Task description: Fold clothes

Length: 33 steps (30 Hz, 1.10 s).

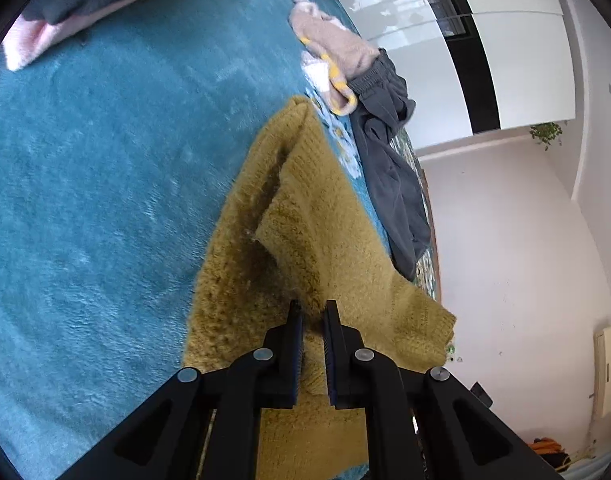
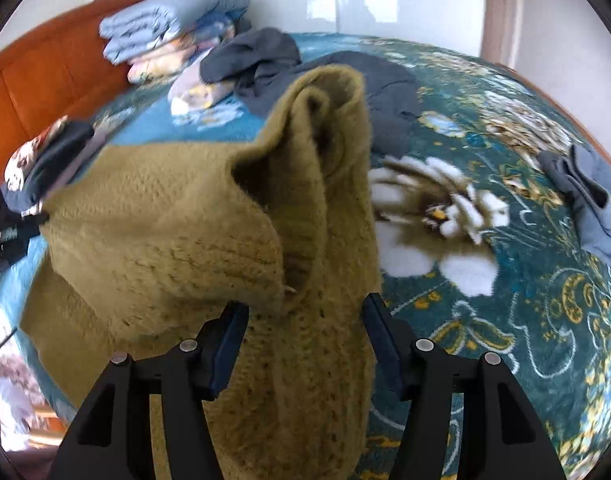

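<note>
Left gripper [image 1: 313,312]: clamped on a fold of the mustard sweater [image 1: 305,240].
Sweater: lies on the teal bedspread [image 1: 105,160], partly folded, a grey garment [image 1: 389,152] just beside it.
Right gripper [image 2: 305,308]: jaws spread, sweater between them, pads not pressing it.

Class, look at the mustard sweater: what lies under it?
The sweater lies on the teal blanket covering the bed. Whatever else sits beneath it is hidden by the knit.
</note>
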Available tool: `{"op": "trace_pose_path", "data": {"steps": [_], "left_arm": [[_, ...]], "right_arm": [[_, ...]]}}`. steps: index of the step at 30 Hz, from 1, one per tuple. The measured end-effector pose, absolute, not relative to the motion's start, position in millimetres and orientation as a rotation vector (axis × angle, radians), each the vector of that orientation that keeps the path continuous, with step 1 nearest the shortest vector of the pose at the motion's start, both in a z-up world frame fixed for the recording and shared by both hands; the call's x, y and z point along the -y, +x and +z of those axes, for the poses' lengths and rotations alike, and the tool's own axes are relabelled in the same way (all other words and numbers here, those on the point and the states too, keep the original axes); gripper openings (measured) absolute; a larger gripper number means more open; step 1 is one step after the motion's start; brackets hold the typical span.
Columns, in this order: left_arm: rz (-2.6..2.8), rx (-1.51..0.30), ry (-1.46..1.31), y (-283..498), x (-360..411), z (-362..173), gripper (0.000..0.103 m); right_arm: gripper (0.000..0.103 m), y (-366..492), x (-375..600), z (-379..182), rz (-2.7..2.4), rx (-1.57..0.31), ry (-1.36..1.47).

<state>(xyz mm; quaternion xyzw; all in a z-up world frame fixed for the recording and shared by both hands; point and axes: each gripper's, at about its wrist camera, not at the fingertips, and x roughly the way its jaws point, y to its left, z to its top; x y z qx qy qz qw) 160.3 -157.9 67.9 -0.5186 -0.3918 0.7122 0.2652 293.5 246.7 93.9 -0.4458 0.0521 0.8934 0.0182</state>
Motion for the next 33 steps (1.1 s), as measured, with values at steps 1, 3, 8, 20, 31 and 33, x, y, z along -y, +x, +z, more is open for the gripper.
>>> {"op": "trace_pose_path", "data": {"steps": [1, 3, 8, 20, 31, 33], "left_arm": [[1.925, 1.07, -1.402, 160.3, 160.3, 67.1, 0.01], [1.933, 1.086, -1.405, 161.1, 164.3, 66.9, 0.01], [1.988, 1.081, -1.4, 160.6, 168.5, 69.8, 0.007], [1.981, 1.038, -1.43, 161.0, 154.0, 67.1, 0.011], [1.946, 1.044, -1.466, 154.6, 133.7, 47.0, 0.03], [1.947, 1.04, -1.471, 153.7, 131.8, 45.0, 0.031]], "right_arm": [[0.061, 292.7, -246.5, 92.1, 2.782, -0.157, -1.403], [0.061, 298.5, -253.4, 90.8, 2.782, -0.183, -1.396], [0.061, 300.9, -268.3, 86.8, 2.717, -0.188, -1.36], [0.054, 329.5, -362.2, 76.2, 2.434, -0.661, -1.105], [0.069, 342.7, -319.9, 114.5, 2.833, -1.006, -1.105], [0.069, 325.5, -308.4, 100.0, 2.828, -1.069, -1.208]]}}
